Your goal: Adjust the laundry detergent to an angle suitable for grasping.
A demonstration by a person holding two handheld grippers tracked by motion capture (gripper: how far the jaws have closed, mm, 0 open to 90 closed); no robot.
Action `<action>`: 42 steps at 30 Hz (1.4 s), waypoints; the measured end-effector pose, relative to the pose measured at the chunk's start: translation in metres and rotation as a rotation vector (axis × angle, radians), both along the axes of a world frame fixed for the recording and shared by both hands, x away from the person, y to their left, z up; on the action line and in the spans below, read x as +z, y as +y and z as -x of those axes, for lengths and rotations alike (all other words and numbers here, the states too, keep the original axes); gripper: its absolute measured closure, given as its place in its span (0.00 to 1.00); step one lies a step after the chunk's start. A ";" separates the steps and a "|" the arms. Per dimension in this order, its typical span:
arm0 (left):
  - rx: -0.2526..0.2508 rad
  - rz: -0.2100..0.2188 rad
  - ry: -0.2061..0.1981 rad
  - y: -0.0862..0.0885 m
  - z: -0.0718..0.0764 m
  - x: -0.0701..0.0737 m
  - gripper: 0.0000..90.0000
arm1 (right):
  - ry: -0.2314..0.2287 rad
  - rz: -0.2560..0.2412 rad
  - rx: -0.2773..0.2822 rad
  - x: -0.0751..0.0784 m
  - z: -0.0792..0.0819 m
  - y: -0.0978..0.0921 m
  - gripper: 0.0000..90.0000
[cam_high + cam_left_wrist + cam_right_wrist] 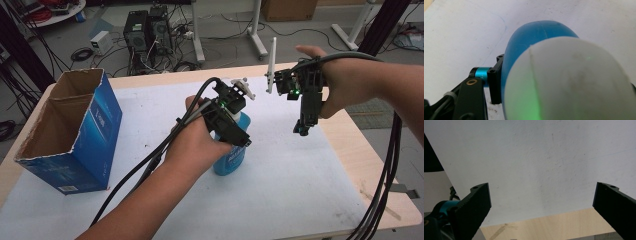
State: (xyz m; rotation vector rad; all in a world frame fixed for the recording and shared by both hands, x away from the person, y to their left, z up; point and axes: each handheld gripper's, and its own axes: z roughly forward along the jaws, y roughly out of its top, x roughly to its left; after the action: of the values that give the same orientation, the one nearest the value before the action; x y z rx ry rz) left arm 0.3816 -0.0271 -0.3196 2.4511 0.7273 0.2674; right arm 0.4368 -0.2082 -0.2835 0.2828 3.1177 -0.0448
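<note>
The white-covered counter (pixel 300 170) carries an open blue box (pixel 75 135) at 9 o'clock. Near the centre, the left tool (pixel 235 131) clamps the blue bottle (pixel 231 156), probably to lift it. The right tool (pixel 303 127) hangs wide and empty at 2 o'clock.

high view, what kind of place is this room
Most likely a robotics or data-collection lab. Desktop computer towers stand on the floor amid loose cables, and a white-covered work table carries a blue bottle and an open cardboard box.
</note>
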 end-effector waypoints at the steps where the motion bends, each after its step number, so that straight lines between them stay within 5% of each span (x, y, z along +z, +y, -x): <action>1: -0.003 -0.005 0.000 0.000 0.000 0.000 0.39 | 0.000 0.000 0.000 0.000 0.000 0.000 0.01; 19: -0.017 -0.002 0.003 0.002 -0.001 0.000 0.44 | 0.000 0.004 -0.006 -0.001 0.000 0.003 0.01; 27: -0.057 0.019 0.015 0.012 0.004 0.013 0.44 | -0.001 0.003 -0.011 0.000 0.002 0.003 0.01; 42: -0.234 -0.093 0.000 0.050 0.029 0.043 0.44 | 0.003 -0.015 0.024 0.002 0.002 0.023 0.01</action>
State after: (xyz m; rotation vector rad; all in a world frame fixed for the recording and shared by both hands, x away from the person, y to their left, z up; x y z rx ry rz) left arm 0.3528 0.0227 -0.2767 2.5948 0.4307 0.2148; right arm 0.4347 -0.1852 -0.2817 0.2464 3.1251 -0.0220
